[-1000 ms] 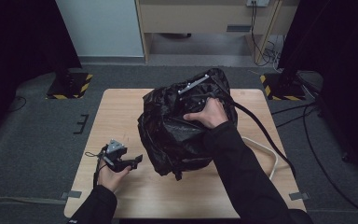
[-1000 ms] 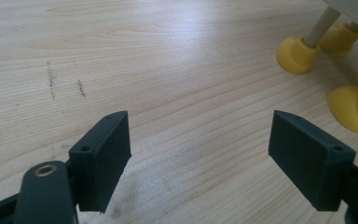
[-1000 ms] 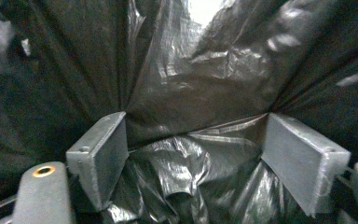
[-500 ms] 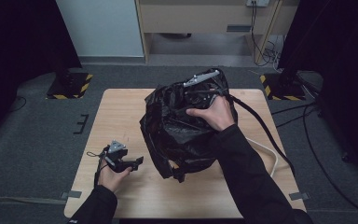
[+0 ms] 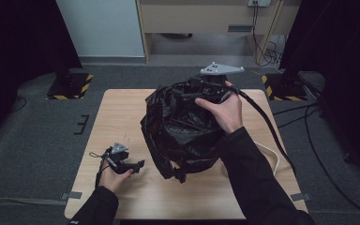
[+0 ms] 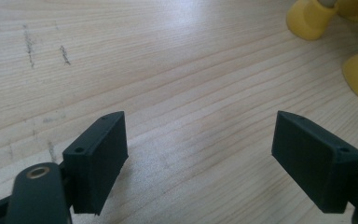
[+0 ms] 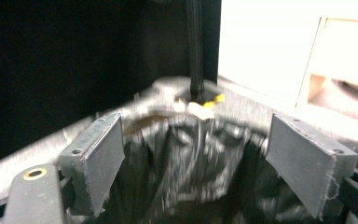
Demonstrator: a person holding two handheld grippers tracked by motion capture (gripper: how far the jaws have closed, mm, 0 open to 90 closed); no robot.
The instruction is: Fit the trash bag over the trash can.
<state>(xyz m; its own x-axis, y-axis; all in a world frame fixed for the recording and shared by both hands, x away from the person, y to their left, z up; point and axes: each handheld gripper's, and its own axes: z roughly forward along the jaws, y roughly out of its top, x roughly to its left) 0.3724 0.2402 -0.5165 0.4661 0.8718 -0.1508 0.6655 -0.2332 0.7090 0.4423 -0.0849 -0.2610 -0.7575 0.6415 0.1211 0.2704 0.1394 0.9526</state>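
A crumpled black plastic bag (image 5: 183,133) stands in the middle of the wooden table (image 5: 117,112). My right gripper (image 5: 183,92) is at the bag's far top rim, held in a hand, with its grey plate uppermost. In the right gripper view its jaws stand wide apart, the gripper (image 7: 196,154) open, with blurred black bag folds (image 7: 200,154) beyond them. My left gripper (image 5: 133,165) rests low at the table's near left, apart from the bag. Seen in its own view, this gripper (image 6: 200,154) is open over bare wood, with nothing between the pads.
Two yellow rounded pieces (image 6: 310,18) lie on the wood at the upper right of the left gripper view. A white cable (image 5: 273,157) and a black cable (image 5: 267,126) trail over the table's right side. Dark floor surrounds the table.
The right hand has risen with its gripper at the bag's top, so the grey plate now shows above the rim. The left gripper has stayed put.
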